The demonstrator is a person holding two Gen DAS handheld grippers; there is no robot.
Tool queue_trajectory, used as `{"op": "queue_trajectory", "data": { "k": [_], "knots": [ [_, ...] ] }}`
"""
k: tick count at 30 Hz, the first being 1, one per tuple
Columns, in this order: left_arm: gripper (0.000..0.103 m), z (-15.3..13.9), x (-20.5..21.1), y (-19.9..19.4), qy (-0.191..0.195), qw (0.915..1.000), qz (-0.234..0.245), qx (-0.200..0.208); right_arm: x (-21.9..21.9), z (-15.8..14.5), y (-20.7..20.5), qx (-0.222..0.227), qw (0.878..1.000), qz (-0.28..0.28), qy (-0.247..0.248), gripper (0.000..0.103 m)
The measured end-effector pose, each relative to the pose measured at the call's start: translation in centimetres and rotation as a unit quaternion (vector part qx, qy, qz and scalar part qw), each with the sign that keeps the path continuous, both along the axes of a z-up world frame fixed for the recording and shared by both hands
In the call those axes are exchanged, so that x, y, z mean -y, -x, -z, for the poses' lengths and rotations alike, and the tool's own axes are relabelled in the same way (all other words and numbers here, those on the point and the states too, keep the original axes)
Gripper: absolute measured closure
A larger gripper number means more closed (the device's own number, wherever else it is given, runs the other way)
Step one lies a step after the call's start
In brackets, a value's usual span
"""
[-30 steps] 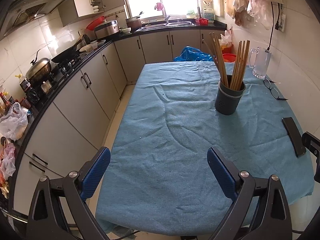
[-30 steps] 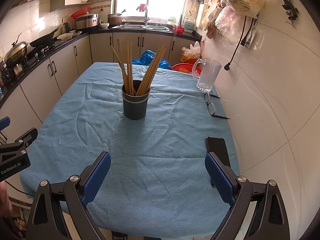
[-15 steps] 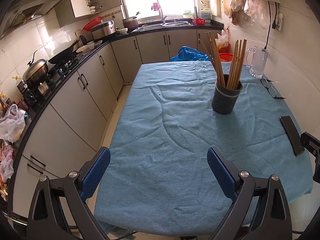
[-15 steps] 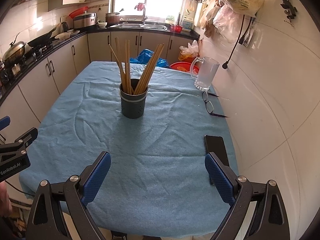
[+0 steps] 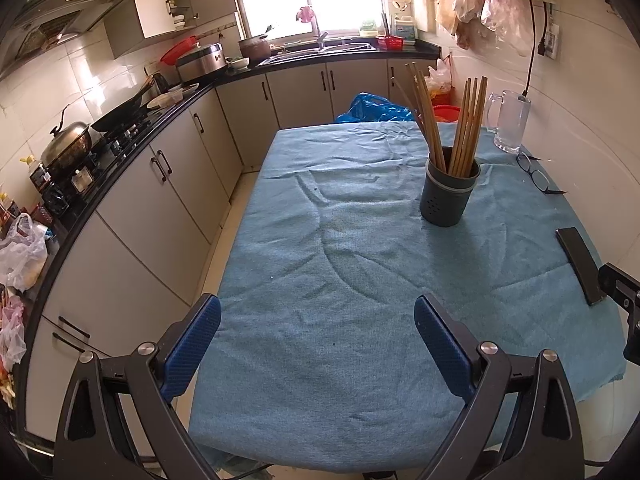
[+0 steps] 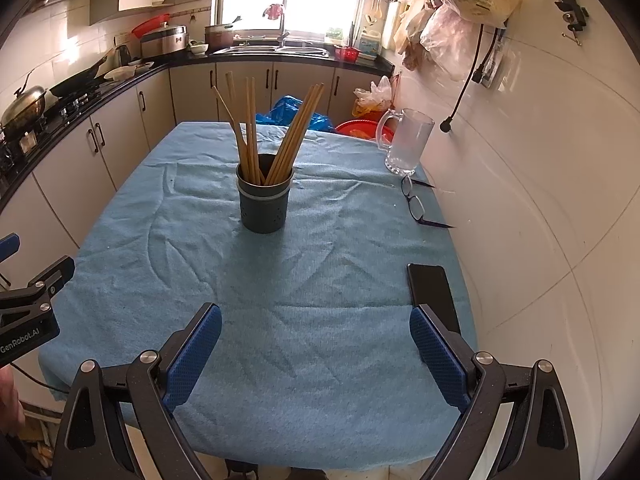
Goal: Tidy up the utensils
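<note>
On the worktop (image 6: 280, 300), the chopsticks (image 6: 276, 136) look light, stiff and slippery; pinch them mid-shaft above the holder (image 6: 264, 204); both tongs (image 5: 316, 340) (image 6: 316, 340) gape wide, empty.

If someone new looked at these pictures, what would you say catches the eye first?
Most likely the dark holder of upright wooden chopsticks, alone mid-table on the blue cloth. Next, the two open grippers, left and right, both empty over the near edge. A glass mug, glasses and black phone line the wall side.
</note>
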State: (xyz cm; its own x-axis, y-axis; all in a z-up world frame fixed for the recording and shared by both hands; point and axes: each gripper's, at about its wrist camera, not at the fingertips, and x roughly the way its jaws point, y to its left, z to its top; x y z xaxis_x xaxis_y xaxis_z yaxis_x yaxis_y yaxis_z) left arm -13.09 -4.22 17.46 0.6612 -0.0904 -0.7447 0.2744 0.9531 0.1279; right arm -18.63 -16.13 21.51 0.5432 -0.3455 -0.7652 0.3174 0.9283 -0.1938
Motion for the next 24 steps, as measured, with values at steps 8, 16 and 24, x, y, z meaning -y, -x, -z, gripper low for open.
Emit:
{"op": "queue_trajectory", "data": {
  "k": [8, 16, 24],
  "knots": [
    [0.006, 0.1, -0.23, 0.02, 0.001, 1.0, 0.004, -0.001, -0.42, 0.08, -0.05, -0.001, 1.0, 0.001, 0.001, 0.006],
    [0.006, 0.12, -0.27, 0.01, 0.001, 1.0, 0.005, 0.0, -0.86, 0.19, -0.11, -0.004, 1.0, 0.003, 0.003, 0.006],
    [0.006, 0.16, -0.64, -0.25, 0.003, 1.0, 0.004, -0.001, -1.02, 0.36, -0.27, -0.008, 1.0, 0.006, 0.0, 0.006]
  ]
}}
